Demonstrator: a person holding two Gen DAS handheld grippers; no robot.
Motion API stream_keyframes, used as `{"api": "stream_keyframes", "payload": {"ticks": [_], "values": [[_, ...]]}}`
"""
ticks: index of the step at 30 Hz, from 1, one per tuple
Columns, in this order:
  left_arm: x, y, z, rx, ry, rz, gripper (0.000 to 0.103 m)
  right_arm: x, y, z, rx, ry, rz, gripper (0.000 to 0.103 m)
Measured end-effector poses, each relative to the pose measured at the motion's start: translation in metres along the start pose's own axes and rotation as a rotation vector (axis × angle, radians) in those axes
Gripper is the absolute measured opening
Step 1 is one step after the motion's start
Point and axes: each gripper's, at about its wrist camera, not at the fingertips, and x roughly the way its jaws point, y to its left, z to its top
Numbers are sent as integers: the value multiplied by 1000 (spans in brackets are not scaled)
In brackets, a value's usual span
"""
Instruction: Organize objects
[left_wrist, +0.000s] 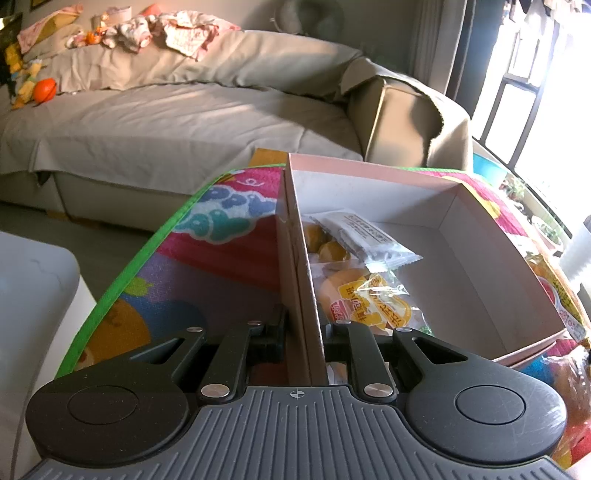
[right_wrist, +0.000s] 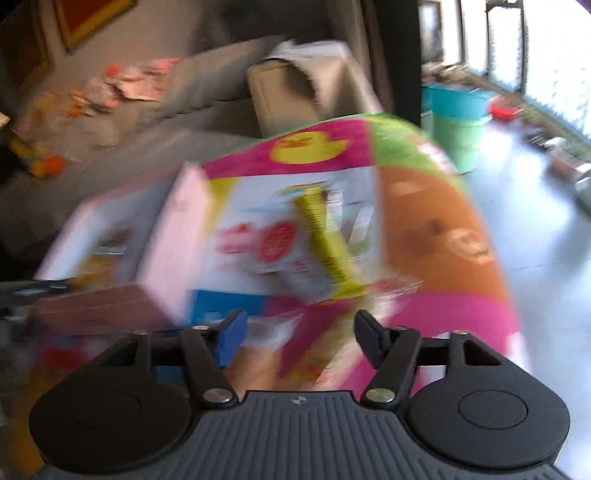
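- Left wrist view: the left gripper (left_wrist: 303, 338) is clamped on the near side wall of the pink box (left_wrist: 373, 173), one finger outside the wall and one inside.
- The box sits on a colourful play mat (left_wrist: 221, 236) with a green border; its inside is white and the right half of its floor is bare.
- Against the gripped wall lie snack packets: a grey-white wrapped bar (left_wrist: 365, 236) on top, small round yellow cakes (left_wrist: 327, 247) under it, and a clear bag with yellow labels (left_wrist: 369, 302) nearest the fingers.
- Beyond the mat stands a beige covered sofa (left_wrist: 177, 122) with crumpled clothes (left_wrist: 170, 29) and an orange ball (left_wrist: 46, 89) on it.
- Right wrist view: the frame is heavily blurred. The right gripper (right_wrist: 299, 334) has its fingers spread apart, with nothing held between them.
- It hangs over the mat, just above clear-wrapped snack packets (right_wrist: 291, 325) whose details cannot be made out.
- The pink box (right_wrist: 177, 236) lies to the left, and a yellow-green packet (right_wrist: 325, 240) rests on the mat ahead.
- Teal and green bins (right_wrist: 458, 122) stand on the floor further off.
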Motion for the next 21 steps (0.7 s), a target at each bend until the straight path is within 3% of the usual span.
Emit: {"api": "stream_keyframes", "payload": {"ticks": [3, 9, 11, 13, 16, 21], "values": [[0, 0, 0, 0, 0, 1, 16, 9, -7, -5, -35, 26, -91, 70], [0, 0, 0, 0, 0, 0, 16, 4, -14, -11, -114, -14, -211, 72], [0, 0, 0, -1, 0, 1, 16, -3, -16, -10, -82, -18, -169, 72], [0, 0, 0, 0, 1, 2, 16, -11, -17, -8, -12, -9, -62, 73], [0, 0, 0, 2, 1, 2, 16, -21, -7, -7, 43, -10, 73, 87], [1, 1, -1, 2, 1, 2, 16, -21, 36, -12, -57, -1, 146, 88]]}}
